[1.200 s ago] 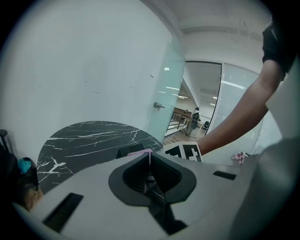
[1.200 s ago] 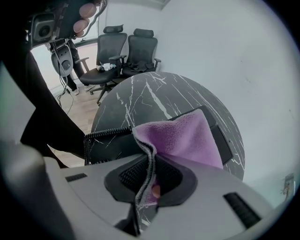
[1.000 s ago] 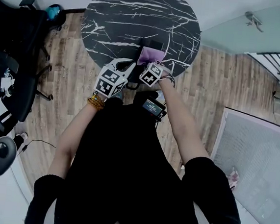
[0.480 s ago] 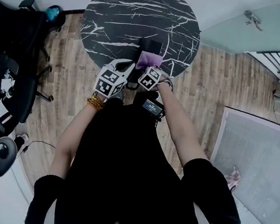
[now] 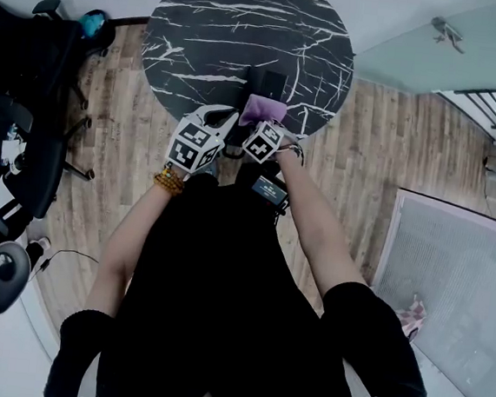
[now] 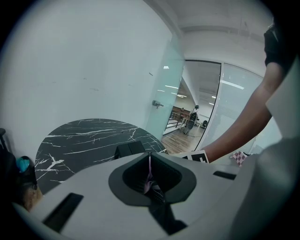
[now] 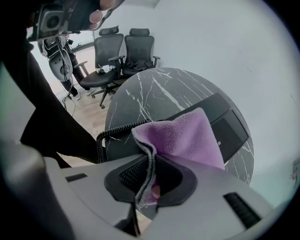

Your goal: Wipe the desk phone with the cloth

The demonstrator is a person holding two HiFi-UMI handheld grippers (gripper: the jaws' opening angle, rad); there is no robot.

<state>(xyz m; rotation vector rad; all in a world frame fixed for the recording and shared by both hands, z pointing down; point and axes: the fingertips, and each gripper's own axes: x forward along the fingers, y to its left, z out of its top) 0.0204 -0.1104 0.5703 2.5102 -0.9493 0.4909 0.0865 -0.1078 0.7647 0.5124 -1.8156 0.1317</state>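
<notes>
1. Head view: The desk phone sits at the near edge of the round marble table. The purple cloth lies on the phone's near end. The left gripper and right gripper stand side by side, just in front of it.
2. Left gripper view: The jaws are closed together. A thin lilac strip, apparently an edge of the cloth, is pinched in the seam. The phone shows just beyond the tips; this gripper does not appear to press on it.
3. Right gripper view: The jaws are clamped on a fold of the cloth, which fans forward over the phone's sloped face. The coiled handset cord loops at the left.
4. Procedure (judged): The step in hand is the wiping stroke. Hold the clamp firm, press the loose fabric flat and sweep along the face. Steer clear of the cord so that the phone does not drag toward the table edge.
</notes>
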